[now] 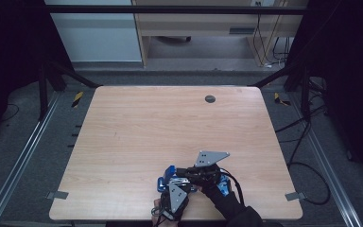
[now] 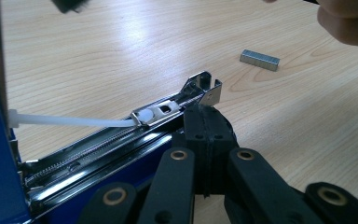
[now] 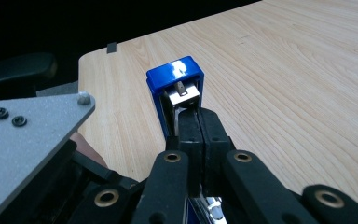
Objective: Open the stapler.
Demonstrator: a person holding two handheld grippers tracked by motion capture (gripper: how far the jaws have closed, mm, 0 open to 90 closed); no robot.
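Observation:
A blue stapler (image 1: 164, 178) lies swung open near the table's front edge, between my two grippers. In the left gripper view its metal magazine (image 2: 121, 140) runs from lower left to the tip, with a white pusher rod (image 2: 70, 121) along it. My left gripper (image 2: 206, 119) is shut against that rail near its front end. In the right gripper view the stapler's blue top arm (image 3: 175, 79) points at the camera, and my right gripper (image 3: 197, 119) is shut just beneath it. A short strip of staples (image 2: 259, 59) lies loose on the wood beyond the magazine.
The wooden table (image 1: 170, 123) has a round dark grommet (image 1: 210, 99) near its far edge. A person's fingers (image 2: 349, 23) show at the top right of the left gripper view. The left gripper's grey plate (image 3: 23, 140) crowds the right gripper view's left side.

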